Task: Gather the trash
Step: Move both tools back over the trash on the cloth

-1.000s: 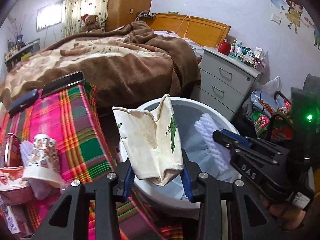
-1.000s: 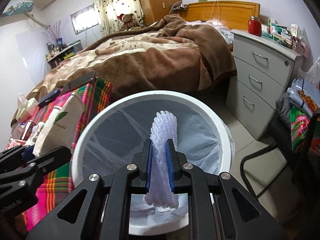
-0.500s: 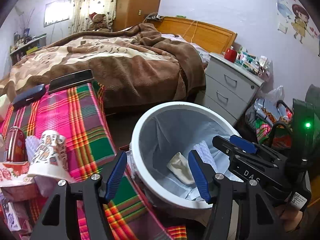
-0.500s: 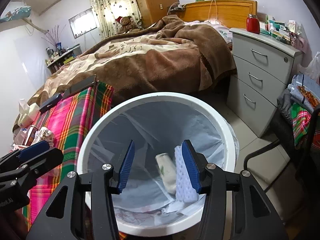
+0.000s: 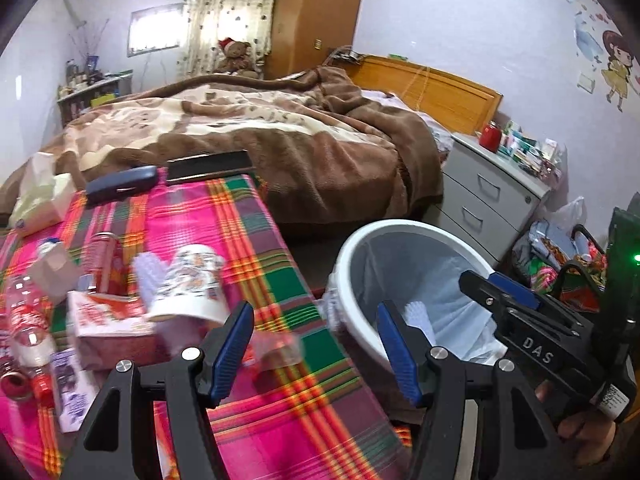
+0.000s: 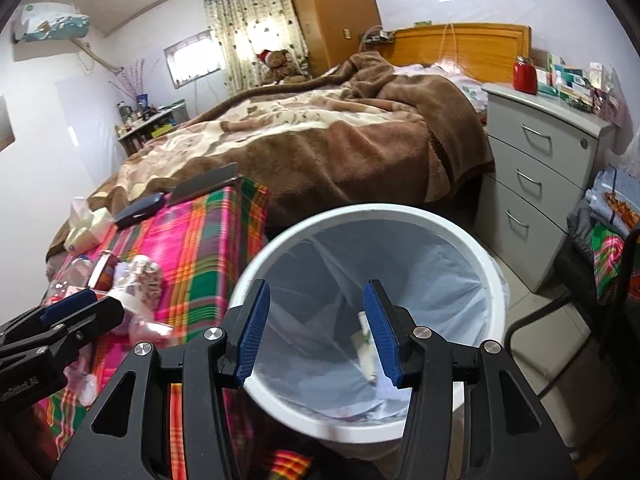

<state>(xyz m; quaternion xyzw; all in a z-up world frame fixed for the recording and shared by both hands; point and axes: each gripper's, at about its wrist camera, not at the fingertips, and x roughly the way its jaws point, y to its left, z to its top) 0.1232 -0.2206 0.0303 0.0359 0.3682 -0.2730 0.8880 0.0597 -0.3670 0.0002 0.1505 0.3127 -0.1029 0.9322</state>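
A white bin [image 6: 494, 280] with a pale liner stands beside the plaid-covered table [image 5: 256, 240]; it also shows in the left wrist view [image 5: 352, 248]. Inside lie a paper cup [image 6: 365, 344] and white foam netting [image 5: 418, 316]. My left gripper [image 5: 316, 352] is open and empty over the table's right edge. My right gripper [image 6: 316, 332] is open and empty above the bin. On the table lie a patterned paper cup [image 5: 192, 284], a red-and-white carton [image 5: 108, 316], a plastic bottle [image 5: 28, 320] and a red can [image 5: 102, 256].
A bed with a brown blanket [image 5: 280, 140] lies behind the table. A grey drawer unit [image 6: 536, 184] stands right of the bin. A black case [image 5: 120, 180] and a dark flat device [image 5: 208, 164] sit at the table's far edge. A chair with clothes [image 6: 608, 240] is at right.
Both grippers opened: the paper cup and the foam netting dropped into the bin. My left gripper then swung left, from over the bin to over the table.
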